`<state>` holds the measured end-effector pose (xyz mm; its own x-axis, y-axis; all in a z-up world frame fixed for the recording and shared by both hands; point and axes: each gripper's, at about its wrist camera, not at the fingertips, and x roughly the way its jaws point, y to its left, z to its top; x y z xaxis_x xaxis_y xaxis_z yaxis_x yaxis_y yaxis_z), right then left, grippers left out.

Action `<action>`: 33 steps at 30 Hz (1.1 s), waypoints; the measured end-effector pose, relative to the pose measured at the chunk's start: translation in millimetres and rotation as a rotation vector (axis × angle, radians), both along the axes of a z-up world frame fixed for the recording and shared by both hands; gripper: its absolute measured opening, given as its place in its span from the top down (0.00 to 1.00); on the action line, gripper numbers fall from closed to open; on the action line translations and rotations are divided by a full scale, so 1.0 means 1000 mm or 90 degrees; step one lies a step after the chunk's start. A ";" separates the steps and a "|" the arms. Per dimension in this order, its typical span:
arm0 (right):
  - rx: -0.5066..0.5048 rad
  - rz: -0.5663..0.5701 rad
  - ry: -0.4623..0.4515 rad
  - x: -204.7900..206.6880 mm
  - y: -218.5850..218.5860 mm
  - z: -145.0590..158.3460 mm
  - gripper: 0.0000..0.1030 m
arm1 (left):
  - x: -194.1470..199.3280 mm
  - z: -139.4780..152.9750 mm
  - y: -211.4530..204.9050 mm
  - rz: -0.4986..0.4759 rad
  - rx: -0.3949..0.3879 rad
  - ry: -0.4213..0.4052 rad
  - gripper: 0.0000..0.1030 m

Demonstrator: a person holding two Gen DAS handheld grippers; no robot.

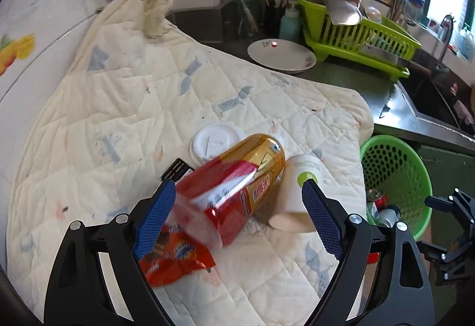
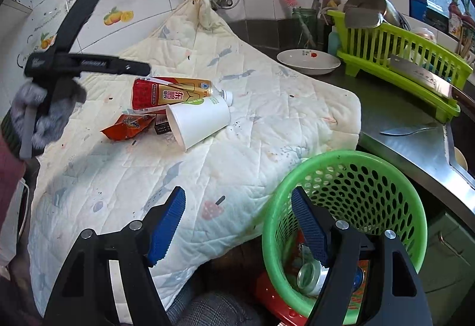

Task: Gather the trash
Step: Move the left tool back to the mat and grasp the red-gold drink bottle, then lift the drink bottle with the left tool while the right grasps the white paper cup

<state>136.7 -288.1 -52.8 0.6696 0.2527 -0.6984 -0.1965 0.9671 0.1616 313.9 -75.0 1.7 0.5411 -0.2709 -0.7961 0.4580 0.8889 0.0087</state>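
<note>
Trash lies on the quilted cloth (image 1: pixel 124 106) beside a green basket (image 2: pixel 344 168).
Left tool (image 1: pixel 237 219) gapes unclenched above the bottle (image 1: pixel 237 177); right tool (image 2: pixel 237 225), also released, hovers at the basket rim.

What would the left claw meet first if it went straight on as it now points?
Probably the red-and-gold bottle lying on the quilt, between the open left claw pads; depth is unclear.
</note>
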 end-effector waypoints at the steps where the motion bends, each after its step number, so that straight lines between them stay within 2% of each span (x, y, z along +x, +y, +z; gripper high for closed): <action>1: -0.001 0.001 0.003 0.003 0.001 -0.001 0.31 | 0.006 -0.002 -0.002 -0.006 0.004 0.005 0.17; 5: -0.005 0.003 0.010 0.011 0.004 -0.002 0.31 | 0.030 -0.017 -0.012 -0.053 0.016 0.059 0.13; 9: -0.011 0.005 0.014 0.018 0.006 -0.004 0.31 | 0.044 -0.033 -0.023 -0.068 0.058 0.066 0.13; 13: -0.015 0.002 0.025 0.025 0.006 -0.009 0.31 | 0.057 -0.040 -0.028 -0.081 0.073 0.084 0.13; 20: -0.016 0.002 0.032 0.032 0.005 -0.013 0.31 | 0.071 -0.054 -0.035 -0.135 0.082 0.140 0.13; 26: -0.021 0.005 0.036 0.040 0.007 -0.016 0.31 | 0.077 -0.064 -0.038 -0.154 0.082 0.157 0.14; 28: -0.021 0.006 0.038 0.042 0.008 -0.017 0.31 | 0.076 -0.067 -0.039 -0.161 0.080 0.160 0.15; 30: -0.020 0.009 0.041 0.045 0.010 -0.019 0.31 | 0.077 -0.070 -0.041 -0.162 0.083 0.160 0.22; 33: -0.020 0.013 0.045 0.048 0.013 -0.021 0.31 | 0.076 -0.073 -0.041 -0.168 0.074 0.158 0.23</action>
